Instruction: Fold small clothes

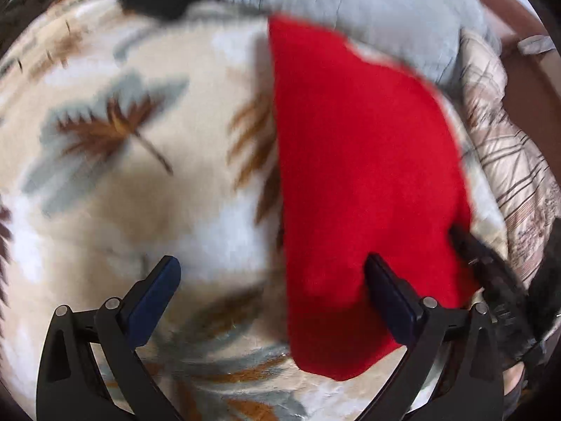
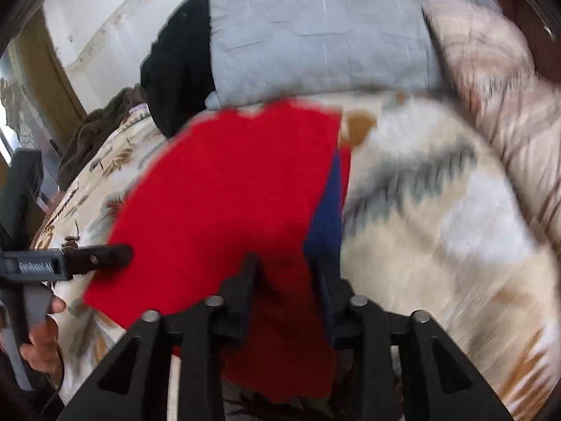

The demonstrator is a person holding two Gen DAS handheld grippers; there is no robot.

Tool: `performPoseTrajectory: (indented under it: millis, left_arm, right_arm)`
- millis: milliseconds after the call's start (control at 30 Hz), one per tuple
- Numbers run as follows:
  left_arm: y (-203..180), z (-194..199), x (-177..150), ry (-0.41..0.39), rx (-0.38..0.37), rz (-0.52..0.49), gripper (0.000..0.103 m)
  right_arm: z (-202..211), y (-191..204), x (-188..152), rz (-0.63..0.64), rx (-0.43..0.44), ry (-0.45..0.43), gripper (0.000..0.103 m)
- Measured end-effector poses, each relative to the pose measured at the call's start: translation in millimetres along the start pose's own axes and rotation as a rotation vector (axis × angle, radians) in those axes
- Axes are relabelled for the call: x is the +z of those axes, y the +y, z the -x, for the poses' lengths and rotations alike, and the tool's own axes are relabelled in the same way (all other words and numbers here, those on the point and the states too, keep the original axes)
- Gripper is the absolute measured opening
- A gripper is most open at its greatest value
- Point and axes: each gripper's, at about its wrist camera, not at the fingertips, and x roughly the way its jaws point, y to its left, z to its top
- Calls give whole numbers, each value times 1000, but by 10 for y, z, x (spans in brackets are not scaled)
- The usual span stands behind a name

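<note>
A red cloth (image 1: 364,175) lies spread on the leaf-patterned blanket (image 1: 140,189). My left gripper (image 1: 273,268) stands wide open above the blanket; its right finger (image 1: 389,298) hangs over the cloth's near edge and nothing is between the pads. One dark finger of the right gripper (image 1: 473,252) reaches the cloth's right edge. In the right wrist view the red cloth (image 2: 228,193) runs between the fingers of my right gripper (image 2: 291,182) and hides the front of its left finger. The blue pad (image 2: 326,224) shows beside the cloth. The jaws stand partly apart and do not pinch.
A grey pillow (image 2: 322,35) and a black garment (image 2: 178,70) lie at the bed's far end. A striped beige quilt (image 1: 508,161) is bunched along the right side. A hand (image 2: 42,333) grips the left tool's handle. Brown wood (image 1: 526,70) shows beyond the quilt.
</note>
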Motion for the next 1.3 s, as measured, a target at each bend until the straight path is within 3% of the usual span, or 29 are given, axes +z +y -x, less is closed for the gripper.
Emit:
performPoseTrajectory:
  millis: [133,267,333,567,733,767,800,833,933,1033,1300]
  left_arm:
    - [1,254,111,-25,-44,-16,103]
    - [123,432,364,-89,-69,36,103]
    - [192,327,485,-39,-125,85,103]
    - [108,-198,550,111,-304,192,103]
    - [88,-192,536,99,-347,227,101]
    - [75,-190,539,93,-362,229,95]
    - [43,-190,535,101,-410,225,76]
    - [20,-195,551,101,-399,229,74]
    - [-35,-129,537,74,-359,212,66]
    - [-73,-29,508,43,-330,186,59]
    - [-42,225,456,2,-283,167,56]
  right_arm:
    - [140,-89,142,-78,47,-13,37]
    - [271,-437,349,-255,64,-95,50]
    - [158,-548,426,-332,93,-78,60]
    - [-467,-577,447,-386,209,53,71]
    - [-544,-582,459,-365,277,57,74]
    - [-548,-575,461,-355,289,66,74]
    - [-542,-564,461,-339,293,73,69]
    - [-547,-536,460,-319,286,79,56]
    - [-487,-451,442,-279,286,57,41]
    - [-380,-368,437,-250,250,12,35]
    - [-89,-127,385,-230,207,-58,32]
